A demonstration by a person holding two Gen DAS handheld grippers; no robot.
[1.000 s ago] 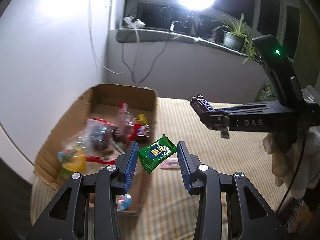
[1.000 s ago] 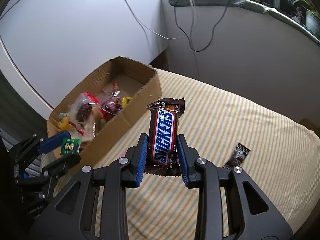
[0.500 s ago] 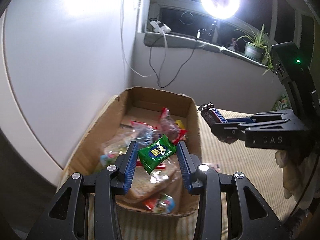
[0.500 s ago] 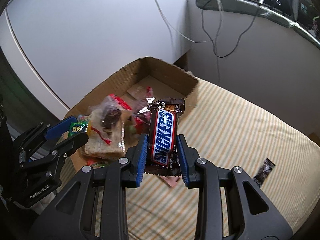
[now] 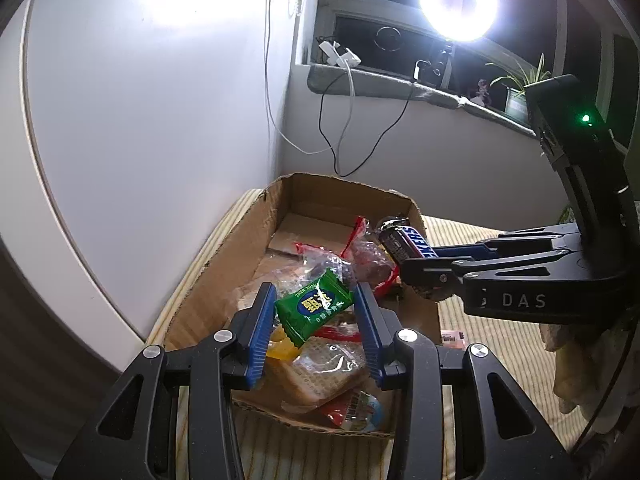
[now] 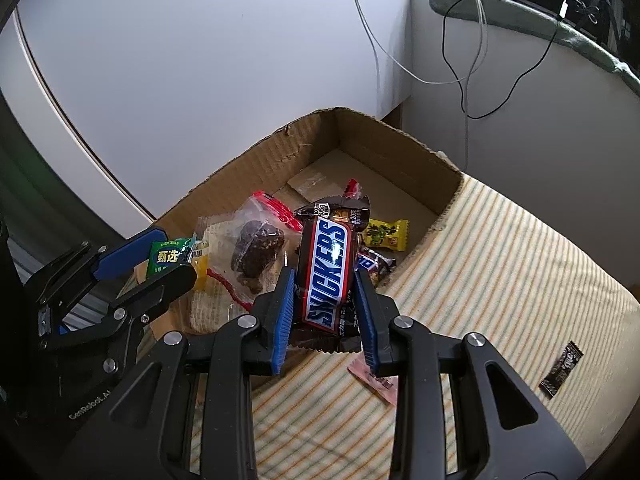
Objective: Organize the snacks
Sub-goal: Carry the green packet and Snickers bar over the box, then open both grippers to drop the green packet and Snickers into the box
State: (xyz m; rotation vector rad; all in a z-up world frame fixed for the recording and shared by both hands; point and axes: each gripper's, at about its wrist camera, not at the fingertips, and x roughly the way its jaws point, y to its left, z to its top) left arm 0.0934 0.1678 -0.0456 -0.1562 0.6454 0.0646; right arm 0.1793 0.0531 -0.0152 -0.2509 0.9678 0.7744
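Observation:
My left gripper (image 5: 315, 322) is shut on a green snack packet (image 5: 314, 307) and holds it above the near half of an open cardboard box (image 5: 256, 240). It also shows in the right wrist view (image 6: 168, 258). My right gripper (image 6: 325, 304) is shut on a Snickers bar (image 6: 326, 276) and holds it over the box's right side; the bar also shows in the left wrist view (image 5: 408, 242). The box (image 6: 384, 140) holds several wrapped snacks.
A pink wrapper (image 6: 376, 380) and a black sachet (image 6: 560, 368) lie on the striped cloth (image 6: 500, 280) right of the box. White walls stand behind and left of the box. Cables hang from a windowsill (image 5: 400, 84) with a ring light (image 5: 458, 4).
Both grippers have moved left from over the striped cloth to over the box, each still holding its snack.

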